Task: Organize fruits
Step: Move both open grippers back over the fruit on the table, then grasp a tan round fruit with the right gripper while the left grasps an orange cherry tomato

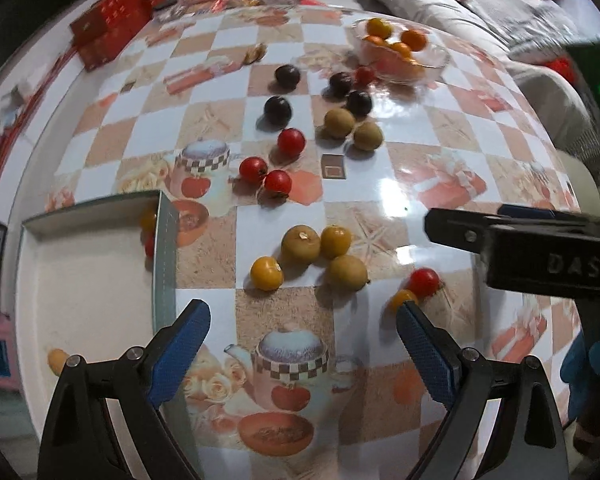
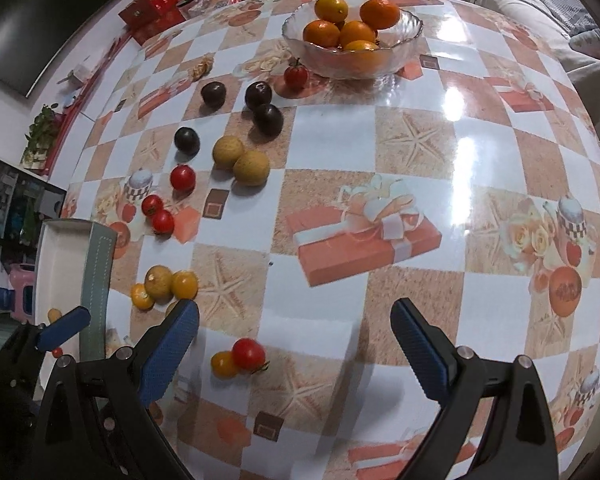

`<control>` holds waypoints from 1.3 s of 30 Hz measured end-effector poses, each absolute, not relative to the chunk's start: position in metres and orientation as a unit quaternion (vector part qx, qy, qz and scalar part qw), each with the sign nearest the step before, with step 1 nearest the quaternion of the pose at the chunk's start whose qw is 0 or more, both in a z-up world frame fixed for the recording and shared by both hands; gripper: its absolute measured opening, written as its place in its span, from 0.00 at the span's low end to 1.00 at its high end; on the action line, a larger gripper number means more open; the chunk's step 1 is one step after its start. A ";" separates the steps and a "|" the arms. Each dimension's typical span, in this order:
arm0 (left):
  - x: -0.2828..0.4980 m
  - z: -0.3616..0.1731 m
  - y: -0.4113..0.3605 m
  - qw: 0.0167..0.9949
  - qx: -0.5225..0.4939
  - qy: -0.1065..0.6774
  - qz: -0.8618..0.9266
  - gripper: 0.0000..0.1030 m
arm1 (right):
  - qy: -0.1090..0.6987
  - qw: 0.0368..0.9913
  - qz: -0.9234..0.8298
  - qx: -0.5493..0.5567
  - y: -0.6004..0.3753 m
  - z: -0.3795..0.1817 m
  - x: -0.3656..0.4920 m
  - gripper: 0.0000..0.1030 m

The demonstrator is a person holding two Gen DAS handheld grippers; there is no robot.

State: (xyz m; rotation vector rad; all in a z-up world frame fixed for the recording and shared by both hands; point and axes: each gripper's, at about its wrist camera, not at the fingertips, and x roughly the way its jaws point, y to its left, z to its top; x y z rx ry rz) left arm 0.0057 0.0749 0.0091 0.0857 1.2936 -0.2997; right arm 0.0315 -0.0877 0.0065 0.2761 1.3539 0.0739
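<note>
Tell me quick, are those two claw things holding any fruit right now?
Left gripper: open, holding nothing.
Right gripper: open, holding nothing.

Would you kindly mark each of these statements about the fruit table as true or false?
1. The glass bowl holds oranges. True.
2. The right gripper is shut on a tomato. False: its fingers stand wide apart with nothing between them.
3. Four dark plums lie loose on the tablecloth. True.
4. The red cherry tomato nearest the right gripper touches a yellow one. True.
5. The white tray is full of plums. False: it is mostly bare.
6. The left gripper is shut. False: it is open.
</note>
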 end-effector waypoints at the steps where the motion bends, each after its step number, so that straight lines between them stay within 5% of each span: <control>1: 0.008 0.007 0.075 0.787 0.036 0.601 -0.136 0.92 | 0.624 0.770 0.035 0.127 -0.089 0.005 0.034 0.95; 5: 0.014 -0.002 0.074 0.788 0.047 0.598 -0.140 0.80 | 0.622 0.772 0.042 0.124 -0.091 0.003 0.046 0.95; 22: 0.027 -0.028 0.078 0.779 0.068 0.608 -0.139 0.76 | 0.620 0.774 0.069 0.113 -0.080 -0.012 0.077 0.93; 26: 0.031 -0.031 0.079 0.776 0.069 0.610 -0.144 0.66 | 0.619 0.776 0.076 0.098 -0.070 -0.018 0.090 0.77; 32: 0.035 -0.030 0.076 0.780 0.070 0.605 -0.145 0.56 | 0.607 0.787 0.084 0.066 -0.052 -0.021 0.107 0.72; 34: 0.035 -0.029 0.076 0.781 0.071 0.603 -0.147 0.47 | 0.603 0.791 0.085 0.052 -0.047 -0.020 0.112 0.64; 37: 0.036 -0.028 0.076 0.780 0.070 0.603 -0.149 0.34 | 0.600 0.794 0.089 0.043 -0.043 -0.019 0.117 0.28; 39: 0.038 -0.027 0.077 0.779 0.069 0.605 -0.149 0.29 | 0.600 0.793 0.090 0.056 -0.046 -0.019 0.117 0.29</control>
